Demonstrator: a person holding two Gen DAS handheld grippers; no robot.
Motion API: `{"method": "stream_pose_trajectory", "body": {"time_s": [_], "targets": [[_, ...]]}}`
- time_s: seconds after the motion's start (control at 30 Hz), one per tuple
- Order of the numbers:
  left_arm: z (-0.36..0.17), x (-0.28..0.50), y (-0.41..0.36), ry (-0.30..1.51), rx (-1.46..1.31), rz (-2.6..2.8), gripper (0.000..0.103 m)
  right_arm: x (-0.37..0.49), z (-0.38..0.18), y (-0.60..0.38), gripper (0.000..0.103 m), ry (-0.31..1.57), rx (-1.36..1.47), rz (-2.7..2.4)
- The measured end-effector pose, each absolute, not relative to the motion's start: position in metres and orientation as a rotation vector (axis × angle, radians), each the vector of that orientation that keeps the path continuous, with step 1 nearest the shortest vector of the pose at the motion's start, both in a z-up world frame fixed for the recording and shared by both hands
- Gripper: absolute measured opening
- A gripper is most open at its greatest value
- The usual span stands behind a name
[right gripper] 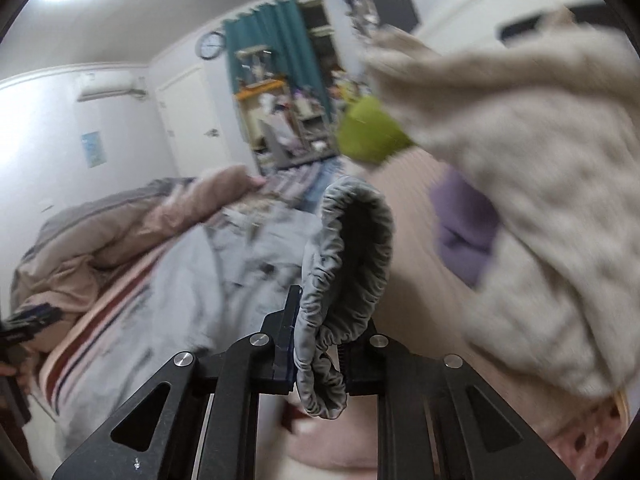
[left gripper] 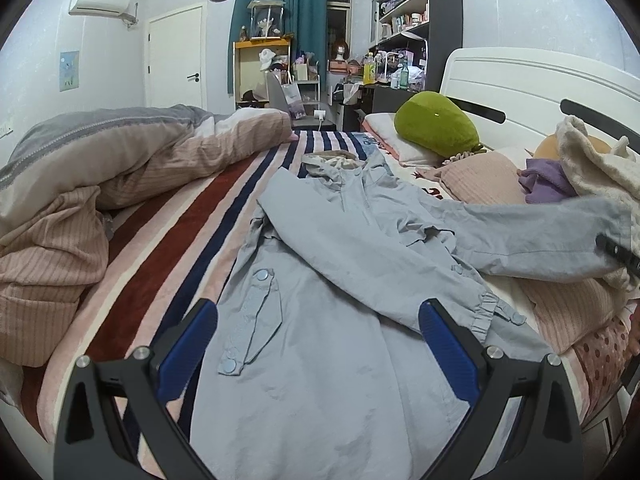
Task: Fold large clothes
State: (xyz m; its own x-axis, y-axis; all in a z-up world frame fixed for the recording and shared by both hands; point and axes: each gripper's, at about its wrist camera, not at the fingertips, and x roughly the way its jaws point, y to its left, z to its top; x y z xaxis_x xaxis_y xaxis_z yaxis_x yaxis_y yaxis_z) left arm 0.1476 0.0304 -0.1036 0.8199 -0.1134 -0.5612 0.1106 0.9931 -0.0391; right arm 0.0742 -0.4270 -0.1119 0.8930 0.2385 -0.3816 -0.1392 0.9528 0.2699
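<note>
One jacket (left gripper: 320, 280), one cuff (right gripper: 344, 280) in right gripper (right gripper: 320, 344)

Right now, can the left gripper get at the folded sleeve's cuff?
Probably yes. The left gripper is open over the jacket, and the cuff lies just beside its right finger with nothing on top. The right gripper holds the other cuff.

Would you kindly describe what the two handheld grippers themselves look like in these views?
Both are matte black, angular linkage frames with triangular cut-outs and round silver pivot bolts. The left gripper has ribbed blue pads lining the inside of its black jaws. The right gripper shows the same black frame and silver bolts, with a blue pad edge just visible. No cables, markings or sleeves are visible.
</note>
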Motion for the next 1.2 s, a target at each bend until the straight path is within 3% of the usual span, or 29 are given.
{"method": "stream_pose_trajectory", "body": {"time_s": [0.23,0.53,0.63,0.73,0.8,0.9,1.2], "targets": [[-0.099,0.149,0.042,0.586,-0.002,-0.098,0.099,0.093,-0.082,-0.327,0.011,0.423,0.102,0.45],[-0.112,0.156,0.051,0.611,0.011,-0.091,0.099,0.138,-0.173,-0.21,0.012,0.803,-0.025,0.607],[-0.119,0.158,0.049,0.629,0.016,-0.097,0.099,0.146,-0.198,-0.205,0.02,0.891,-0.016,0.609],[-0.126,0.161,0.049,0.65,0.006,-0.105,0.099,0.14,-0.198,-0.21,0.041,0.878,-0.013,0.635],[-0.129,0.163,0.046,0.662,-0.001,-0.117,0.099,0.133,-0.193,-0.21,0.06,0.856,-0.004,0.652],[-0.131,0.164,0.038,0.663,0.002,-0.14,0.099,0.122,-0.176,-0.215,0.067,0.806,-0.004,0.65],[-0.142,0.174,0.009,0.704,-0.042,-0.271,0.099,0.07,-0.126,-0.292,0.067,0.639,-0.001,0.507]]}}
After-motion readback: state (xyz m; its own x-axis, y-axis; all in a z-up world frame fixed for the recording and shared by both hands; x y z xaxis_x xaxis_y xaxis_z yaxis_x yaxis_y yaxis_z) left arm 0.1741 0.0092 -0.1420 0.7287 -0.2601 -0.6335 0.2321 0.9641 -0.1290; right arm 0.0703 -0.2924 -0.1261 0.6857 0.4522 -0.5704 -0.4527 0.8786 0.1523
